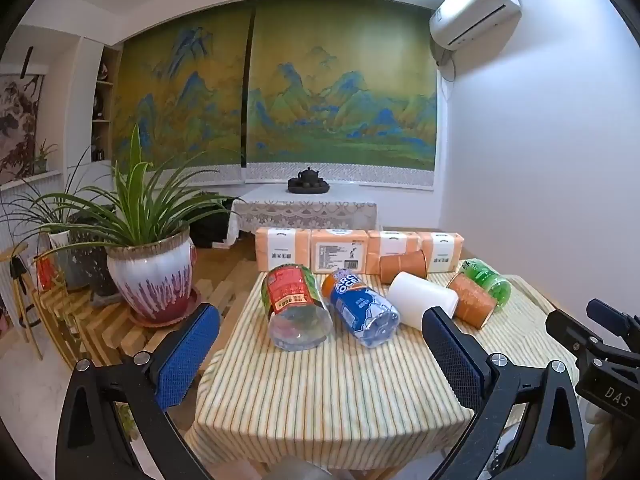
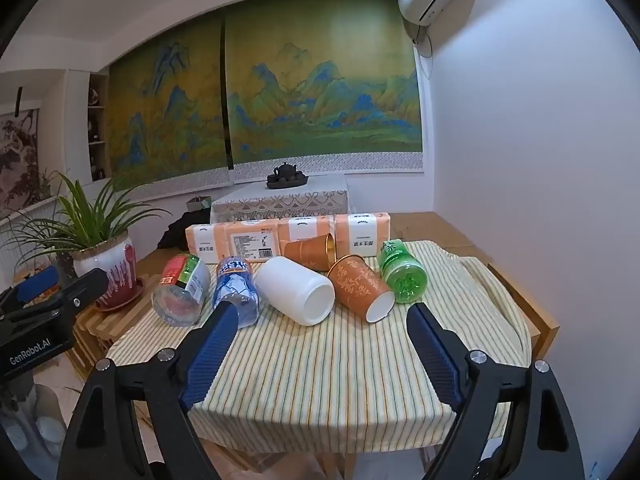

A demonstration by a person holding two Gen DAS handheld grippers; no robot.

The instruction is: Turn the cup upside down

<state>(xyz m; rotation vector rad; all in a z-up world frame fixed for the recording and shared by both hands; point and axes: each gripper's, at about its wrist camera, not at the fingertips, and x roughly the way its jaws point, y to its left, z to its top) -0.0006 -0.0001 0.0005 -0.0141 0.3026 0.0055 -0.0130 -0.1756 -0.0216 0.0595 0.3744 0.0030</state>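
You haven't started the flip yet, by the look of it: both sets of fingers are spread wide and empty, your left gripper (image 1: 320,354) hanging over the near edge of the table (image 2: 320,380) and your right gripper (image 2: 320,350) just beside it, neither touching anything. Running left to right along the far half of the striped cloth, everything lies on its side: a red-labelled clear bottle (image 2: 182,288), a blue-labelled bottle (image 2: 236,290), the white cup (image 2: 298,290) with its open mouth facing you, an orange patterned cup (image 2: 360,286) tipped against it, and a green bottle (image 2: 402,270). A second orange cup (image 2: 310,252) lies behind them, against a row of tissue packs (image 2: 288,236). Which cup the task means I can't tell; the white one sits nearest centre. So grasp, turn and set-down all remain, I'd judge. Around you: a potted plant (image 1: 150,276) on slatted wood at left, a low cloth-covered stand with a dark tea set (image 1: 308,182) at the far wall, a landscape mural behind, and an air conditioner (image 1: 476,4) up right.
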